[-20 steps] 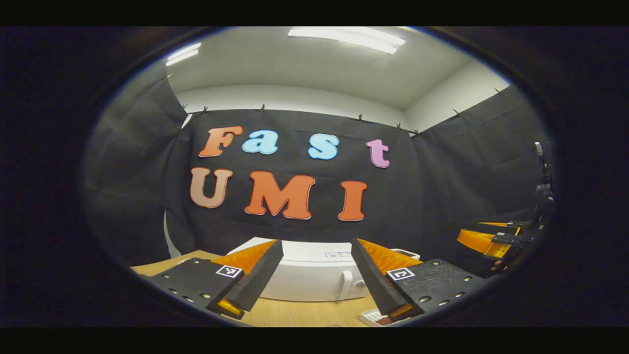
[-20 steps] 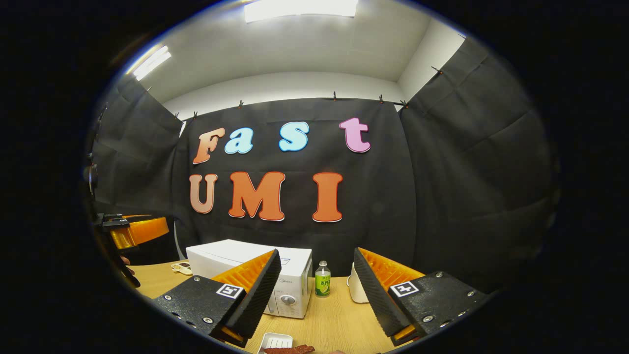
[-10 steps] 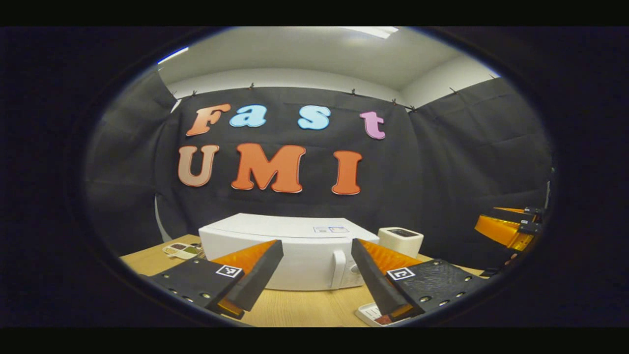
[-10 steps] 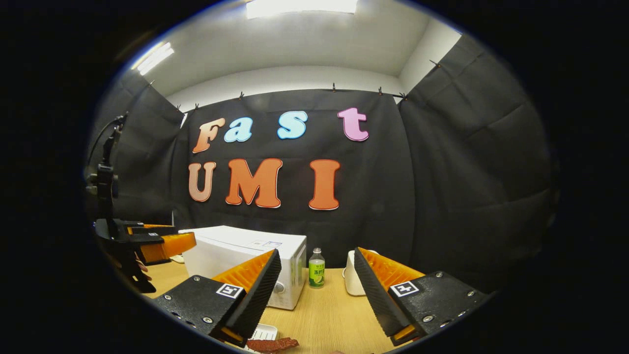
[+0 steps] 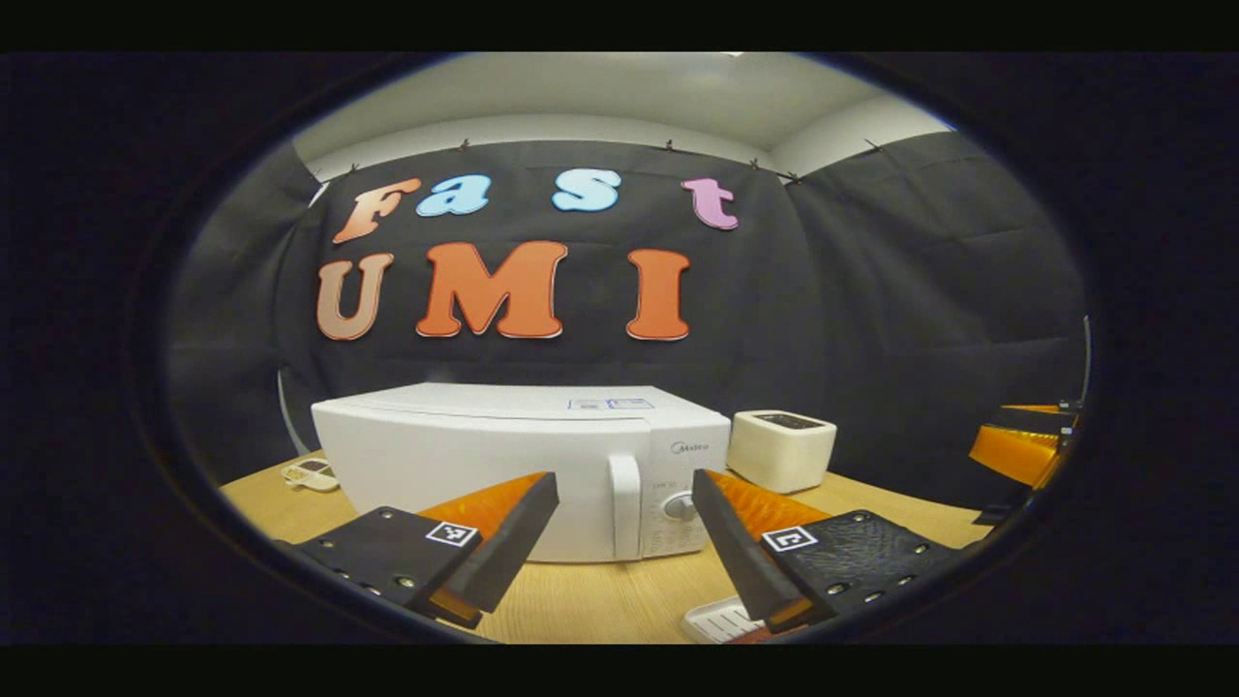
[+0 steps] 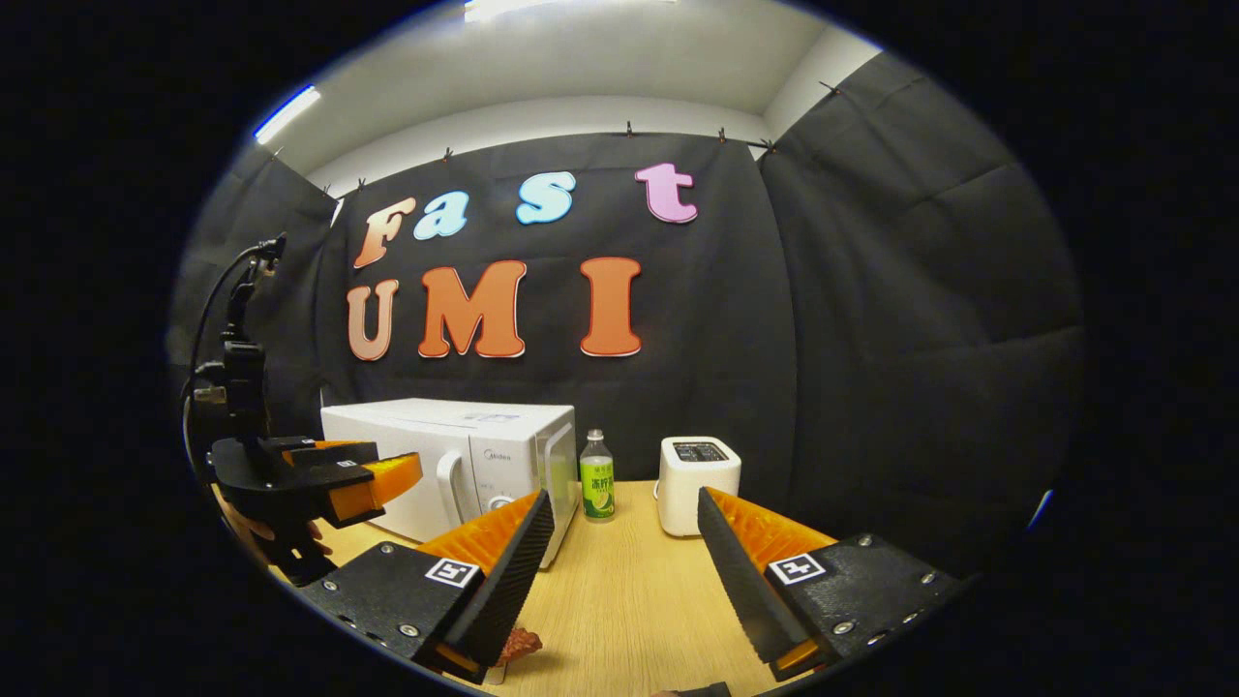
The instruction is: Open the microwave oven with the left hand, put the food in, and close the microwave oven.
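Observation:
The white microwave (image 5: 465,455) stands shut on the wooden table, with its vertical door handle (image 5: 627,503) and a dial (image 5: 682,505) on its right side. My left gripper (image 5: 625,479) is open, short of the door, and the handle sits between its fingers in the left gripper view. In the right gripper view the microwave (image 6: 455,450) is at left, with the left gripper (image 6: 382,476) in a hand beside it. My right gripper (image 6: 624,497) is open and holds nothing. A reddish piece of food (image 6: 521,641) lies on a white tray (image 5: 716,620) near the front edge.
A green bottle (image 6: 597,476) and a white toaster (image 6: 699,469) stand right of the microwave. A small flat object (image 5: 310,472) lies on the table to its left. Black cloth walls close the booth behind and at both sides.
Both grippers have tilted down and moved forward. The microwave looms larger in the left gripper view, its handle now between the fingers. Both grippers stay open.

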Tool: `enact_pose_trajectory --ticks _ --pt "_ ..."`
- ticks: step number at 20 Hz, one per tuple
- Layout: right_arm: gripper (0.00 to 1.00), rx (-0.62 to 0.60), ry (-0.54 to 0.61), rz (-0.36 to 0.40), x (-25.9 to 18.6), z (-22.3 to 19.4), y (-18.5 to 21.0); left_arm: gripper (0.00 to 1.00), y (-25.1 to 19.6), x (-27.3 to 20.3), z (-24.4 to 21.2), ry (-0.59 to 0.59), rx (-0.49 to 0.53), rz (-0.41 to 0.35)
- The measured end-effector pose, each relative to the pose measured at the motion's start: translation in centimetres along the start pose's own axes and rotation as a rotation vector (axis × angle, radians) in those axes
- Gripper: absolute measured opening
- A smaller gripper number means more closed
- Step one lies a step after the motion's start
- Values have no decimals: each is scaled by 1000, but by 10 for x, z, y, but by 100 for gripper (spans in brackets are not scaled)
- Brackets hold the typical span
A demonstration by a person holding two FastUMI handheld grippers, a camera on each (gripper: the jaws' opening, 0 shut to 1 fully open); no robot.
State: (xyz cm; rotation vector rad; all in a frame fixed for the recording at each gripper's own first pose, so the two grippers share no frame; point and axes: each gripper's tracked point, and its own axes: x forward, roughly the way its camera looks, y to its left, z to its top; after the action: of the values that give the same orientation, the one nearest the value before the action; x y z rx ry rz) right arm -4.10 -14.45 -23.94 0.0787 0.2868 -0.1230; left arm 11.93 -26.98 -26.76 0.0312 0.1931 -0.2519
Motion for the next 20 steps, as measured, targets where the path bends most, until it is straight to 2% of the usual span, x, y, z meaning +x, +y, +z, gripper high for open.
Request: enact_pose_trajectory --ticks 4,7,12,13,16,17,19,20 --pt "93 30 32 1 0 -22 -2 90 2 34 -36 43 31 33" --pt "93 41 49 -5 0 -35 -5 86 15 56 -47 64 28 73" --pt "93 61 80 -5 1 -51 -9 83 32 78 -71 101 -24 137" --pt "93 61 84 -5 2 -51 -9 80 31 79 -76 111 -51 132" --pt "93 55 85 -6 4 -53 -9 77 27 79 -74 88 -70 125" --pt "93 60 86 -2 4 -54 -7 73 19 80 -75 90 -74 102" --pt "93 67 84 4 4 -53 -5 49 7 83 -74 92 -70 60" --pt "93 67 86 3 4 -54 -5 40 8 87 -74 92 -65 65"
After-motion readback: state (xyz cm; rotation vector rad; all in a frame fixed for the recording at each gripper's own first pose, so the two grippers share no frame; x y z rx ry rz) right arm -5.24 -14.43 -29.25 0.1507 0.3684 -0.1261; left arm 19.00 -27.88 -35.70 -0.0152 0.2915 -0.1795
